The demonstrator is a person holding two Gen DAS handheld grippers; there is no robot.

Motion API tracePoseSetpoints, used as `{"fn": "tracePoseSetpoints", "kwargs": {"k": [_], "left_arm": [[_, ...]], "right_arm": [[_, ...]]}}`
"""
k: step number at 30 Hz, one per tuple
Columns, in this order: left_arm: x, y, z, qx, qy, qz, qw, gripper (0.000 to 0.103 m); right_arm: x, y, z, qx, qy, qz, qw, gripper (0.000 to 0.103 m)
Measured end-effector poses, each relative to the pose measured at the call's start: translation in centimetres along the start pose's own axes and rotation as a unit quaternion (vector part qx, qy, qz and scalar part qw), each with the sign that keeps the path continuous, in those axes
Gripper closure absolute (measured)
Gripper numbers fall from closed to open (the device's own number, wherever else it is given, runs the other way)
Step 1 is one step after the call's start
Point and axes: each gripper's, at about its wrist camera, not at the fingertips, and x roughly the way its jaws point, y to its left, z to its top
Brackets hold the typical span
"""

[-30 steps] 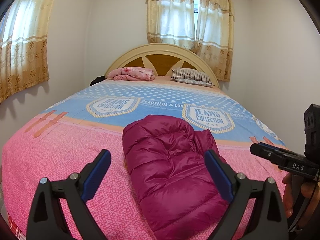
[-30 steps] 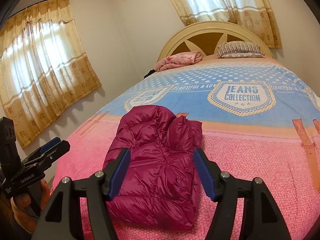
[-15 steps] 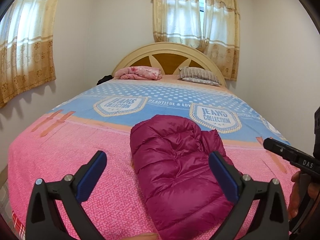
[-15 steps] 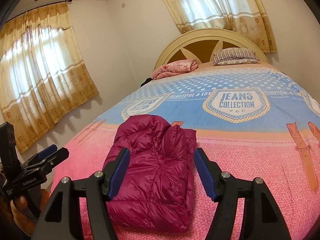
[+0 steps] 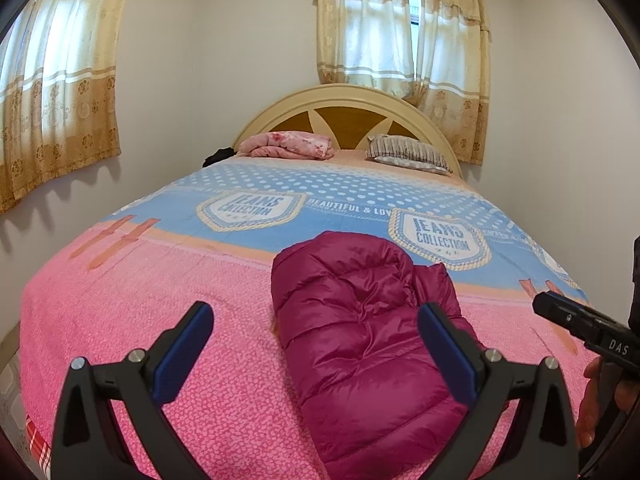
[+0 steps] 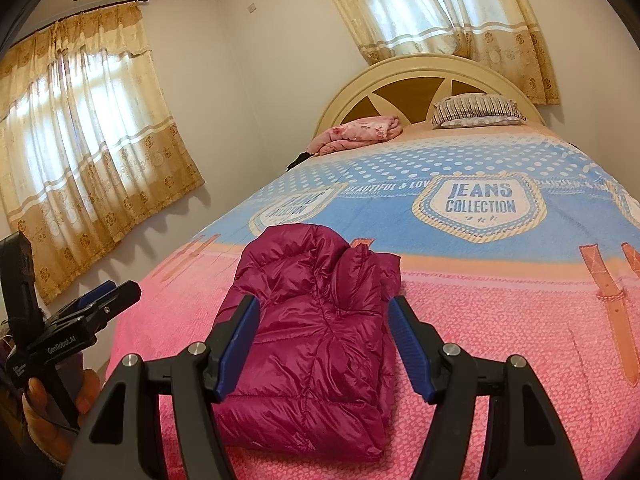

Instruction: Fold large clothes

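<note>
A magenta puffer jacket (image 5: 360,332) lies folded into a compact bundle on the pink end of the bed; it also shows in the right wrist view (image 6: 316,324). My left gripper (image 5: 316,320) is open and empty, held above the bed's near edge, short of the jacket and left of it. My right gripper (image 6: 324,312) is open and empty, held short of the jacket with the bundle framed between its blue pads. Each gripper shows at the edge of the other's view: the right one (image 5: 584,328) and the left one (image 6: 108,296).
The bed has a pink and blue "Jeans Collection" cover (image 5: 160,288). A pink folded blanket (image 5: 292,150) and a striped pillow (image 5: 408,154) lie by the cream headboard (image 5: 344,96). Curtained windows are on the left and back walls.
Both grippers have drawn back and up from the jacket, which looks smaller and farther now. The jacket has not moved. Both stay open.
</note>
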Motion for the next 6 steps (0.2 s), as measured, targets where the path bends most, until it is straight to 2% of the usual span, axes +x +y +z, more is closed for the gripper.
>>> {"fn": "tracePoseSetpoints", "kwargs": {"k": [6], "left_arm": [[-0.32, -0.07, -0.15, 0.007, -0.014, -0.007, 0.9999, 0.0]], "right_arm": [[0.0, 0.0, -0.1, 0.0, 0.0, -0.001, 1.0, 0.036]]}}
